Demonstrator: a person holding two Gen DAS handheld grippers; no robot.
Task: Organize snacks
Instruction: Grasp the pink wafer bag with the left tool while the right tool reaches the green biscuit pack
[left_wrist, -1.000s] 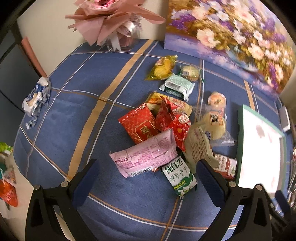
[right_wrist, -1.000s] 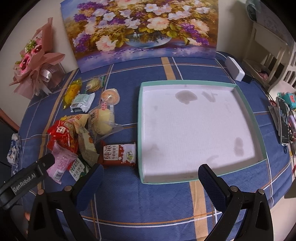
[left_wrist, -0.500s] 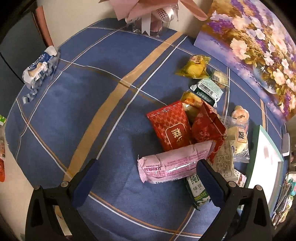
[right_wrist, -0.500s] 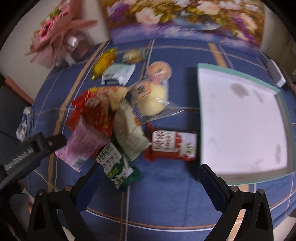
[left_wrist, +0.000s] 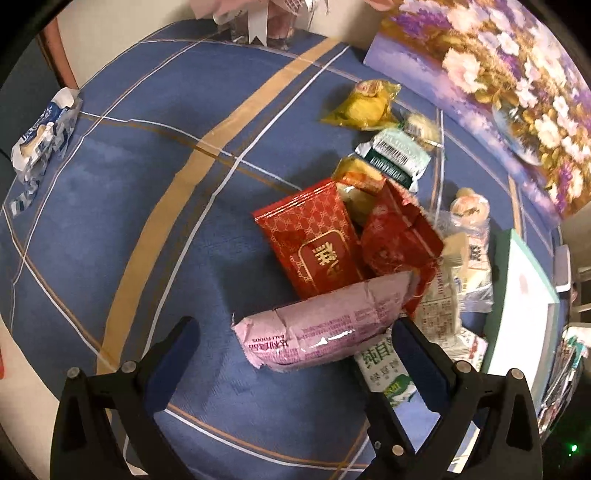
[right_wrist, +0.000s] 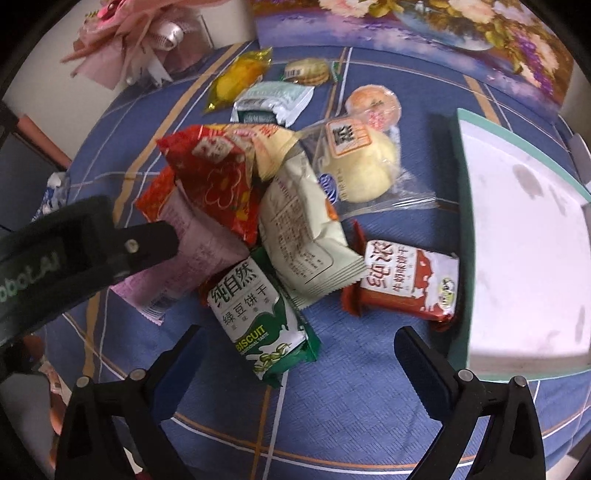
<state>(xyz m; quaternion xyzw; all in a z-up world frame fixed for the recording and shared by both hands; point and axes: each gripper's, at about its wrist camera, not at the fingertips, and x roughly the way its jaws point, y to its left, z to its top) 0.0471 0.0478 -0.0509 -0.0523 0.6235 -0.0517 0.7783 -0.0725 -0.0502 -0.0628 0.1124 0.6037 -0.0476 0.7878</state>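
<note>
Left gripper (left_wrist: 293, 349): we read the jaws as spread wide, straddling the pink wrapper (left_wrist: 321, 326) at the near edge of the snack pile; we see no pad touching it.
Right gripper (right_wrist: 297, 363): we note it wide too, holding nothing, hovering over the green biscuit pack (right_wrist: 258, 317).
Snack pile: we log red packets (right_wrist: 218, 181), a cream pouch (right_wrist: 303, 236) and a bun in clear film (right_wrist: 360, 166) heaped together on the blue tablecloth (right_wrist: 351, 402); a red-and-white milk biscuit pack (right_wrist: 406, 282) lies just beside the tray.
Tray (right_wrist: 517, 240): we record a white floor with a green rim, nothing in it.
Surroundings: we see a flower painting (left_wrist: 498, 85) propped behind the tablecloth and a pink bouquet (right_wrist: 125, 40) at the far corner.
</note>
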